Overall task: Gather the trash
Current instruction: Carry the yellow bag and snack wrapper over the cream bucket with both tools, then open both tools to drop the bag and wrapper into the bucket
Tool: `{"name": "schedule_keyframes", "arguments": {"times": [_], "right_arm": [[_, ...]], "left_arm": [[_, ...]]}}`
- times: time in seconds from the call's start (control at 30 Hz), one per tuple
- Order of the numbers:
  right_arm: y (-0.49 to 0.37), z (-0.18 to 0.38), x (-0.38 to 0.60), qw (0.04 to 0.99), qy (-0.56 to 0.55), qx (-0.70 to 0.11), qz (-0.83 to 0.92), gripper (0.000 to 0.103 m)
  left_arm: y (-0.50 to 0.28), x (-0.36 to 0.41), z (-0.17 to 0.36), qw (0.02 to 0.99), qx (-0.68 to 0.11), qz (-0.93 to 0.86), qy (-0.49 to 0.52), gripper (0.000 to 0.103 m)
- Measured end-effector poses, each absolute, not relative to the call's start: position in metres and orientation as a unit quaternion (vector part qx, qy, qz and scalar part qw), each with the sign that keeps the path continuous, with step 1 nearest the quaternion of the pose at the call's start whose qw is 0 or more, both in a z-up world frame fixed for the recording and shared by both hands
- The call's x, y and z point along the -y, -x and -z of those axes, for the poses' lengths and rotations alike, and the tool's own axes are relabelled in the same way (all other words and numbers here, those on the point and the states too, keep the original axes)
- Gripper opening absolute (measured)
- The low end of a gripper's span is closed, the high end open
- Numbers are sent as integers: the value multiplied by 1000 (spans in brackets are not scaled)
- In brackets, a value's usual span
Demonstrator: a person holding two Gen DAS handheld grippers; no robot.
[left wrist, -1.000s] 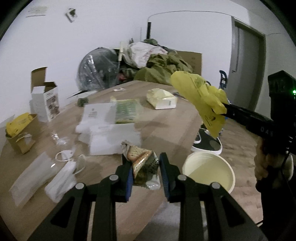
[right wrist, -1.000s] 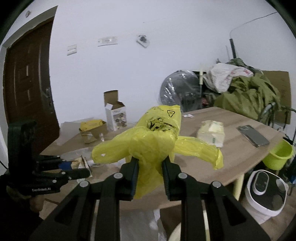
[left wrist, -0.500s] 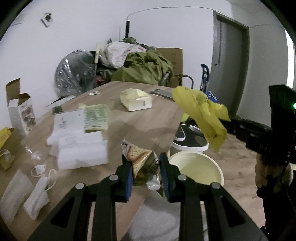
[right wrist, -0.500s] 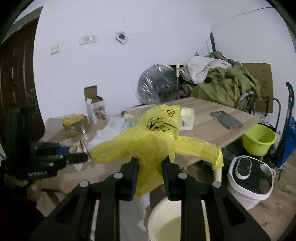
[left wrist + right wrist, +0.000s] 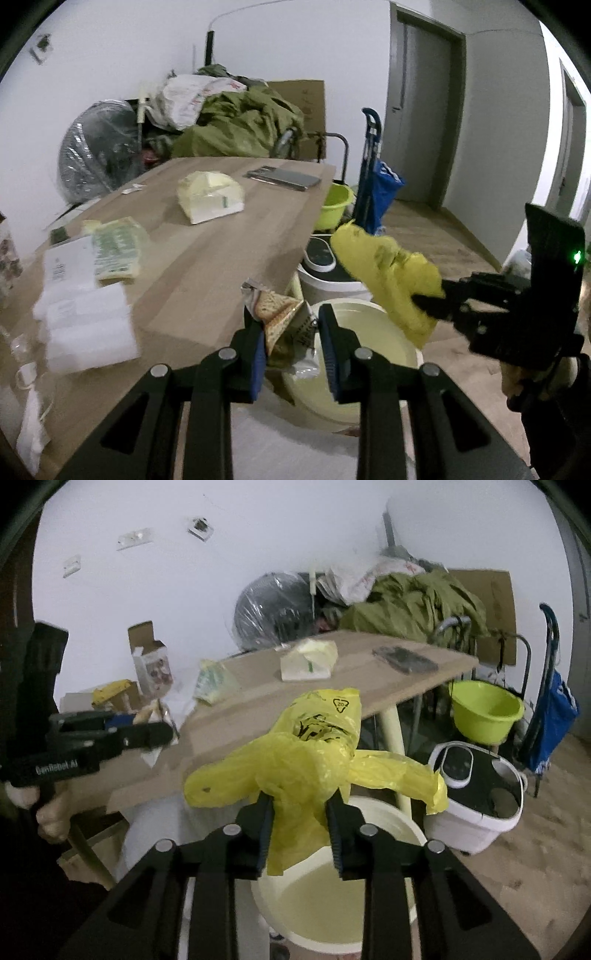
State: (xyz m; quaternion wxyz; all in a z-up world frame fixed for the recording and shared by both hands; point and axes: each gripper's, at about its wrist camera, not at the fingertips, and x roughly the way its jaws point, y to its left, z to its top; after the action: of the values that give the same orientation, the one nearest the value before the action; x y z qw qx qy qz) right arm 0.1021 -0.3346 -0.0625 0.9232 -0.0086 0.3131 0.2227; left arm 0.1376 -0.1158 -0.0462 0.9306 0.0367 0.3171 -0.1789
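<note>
My left gripper [image 5: 287,314] is shut on a crumpled snack wrapper [image 5: 277,317], held past the table's edge above the rim of a cream bucket [image 5: 373,354] on the floor. My right gripper [image 5: 300,802] has a crumpled yellow plastic bag [image 5: 314,757] between its pads; its jaws are opening, and the bag still hangs in them over the bucket's [image 5: 317,904] mouth. The left wrist view shows the bag [image 5: 384,273] and the right gripper [image 5: 424,301] to the right of the wrapper. In the right wrist view the left gripper [image 5: 162,733] appears at the far left.
The wooden table [image 5: 207,266] carries a tissue pack [image 5: 210,195], a phone [image 5: 282,177], white packets [image 5: 85,325] and a green packet [image 5: 116,247]. Beside the bucket stand a white lidded tub [image 5: 476,805], a green basin [image 5: 487,709] and a blue trolley bag [image 5: 554,716].
Both grippers have swung right off the table and lowered toward the cream bucket, each still carrying its trash. The right jaws stand slightly wider around the yellow bag.
</note>
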Motion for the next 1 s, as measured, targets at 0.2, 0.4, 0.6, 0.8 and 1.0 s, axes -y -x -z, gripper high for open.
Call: {"name": "schedule_keyframes", "arguments": {"times": [0.2, 0.4, 0.6, 0.8, 1.0], "right_arm": [[-108, 81, 345, 917, 11, -347, -199, 52], [-110, 84, 361, 922, -6, -344, -177, 54], [-112, 83, 376, 928, -19, -340, -149, 54], [-114, 84, 382, 929, -25, -345, -133, 54], [-119, 81, 375, 929, -19, -346, -132, 54]], "left_arm": [[-155, 135, 52, 922, -326, 204, -39, 26], [-167, 152, 61, 912, -339, 229, -42, 26], [-179, 169, 73, 896, -361, 254, -49, 26], [-191, 176, 81, 887, -374, 267, -32, 63], [-194, 168, 81, 889, -373, 264, -15, 66]]}}
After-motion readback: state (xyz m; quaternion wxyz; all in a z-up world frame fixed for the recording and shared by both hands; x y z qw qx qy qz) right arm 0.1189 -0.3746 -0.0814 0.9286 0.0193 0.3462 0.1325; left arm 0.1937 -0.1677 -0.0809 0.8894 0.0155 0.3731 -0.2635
